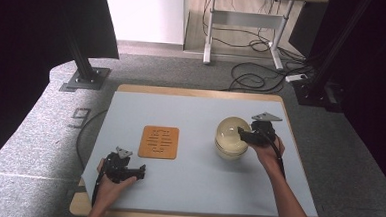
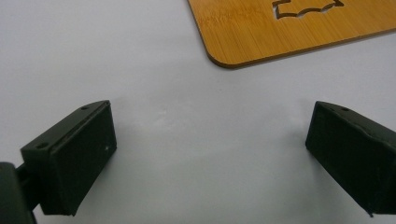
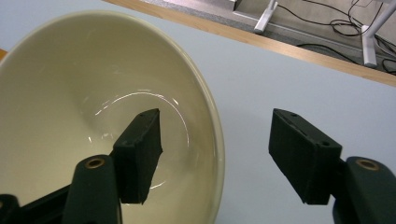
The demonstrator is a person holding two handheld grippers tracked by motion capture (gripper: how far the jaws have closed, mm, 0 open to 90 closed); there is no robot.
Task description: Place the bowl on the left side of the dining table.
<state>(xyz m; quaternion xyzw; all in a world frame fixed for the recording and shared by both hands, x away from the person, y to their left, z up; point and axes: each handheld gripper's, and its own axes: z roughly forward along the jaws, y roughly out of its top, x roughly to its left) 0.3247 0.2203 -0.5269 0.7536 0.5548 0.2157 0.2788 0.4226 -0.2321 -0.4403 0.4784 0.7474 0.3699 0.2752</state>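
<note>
A cream ceramic bowl (image 1: 232, 138) sits on the right half of a pale blue worktop (image 1: 192, 178), well apart from a bamboo trivet (image 1: 159, 142) w/ cut-out slots at left-centre. The right gripper (image 3: 215, 154) is wide open and straddles the bowl's rim (image 3: 215, 140): one jaw inside, one outside, nothing clamped yet. The left gripper (image 2: 210, 154) rests near the trivet, also wide open & empty. The bowl looks glazed, so prob. slippery, rigid, fairly heavy, breakable; the rim wall seems the best place to pinch, firmly.
</note>
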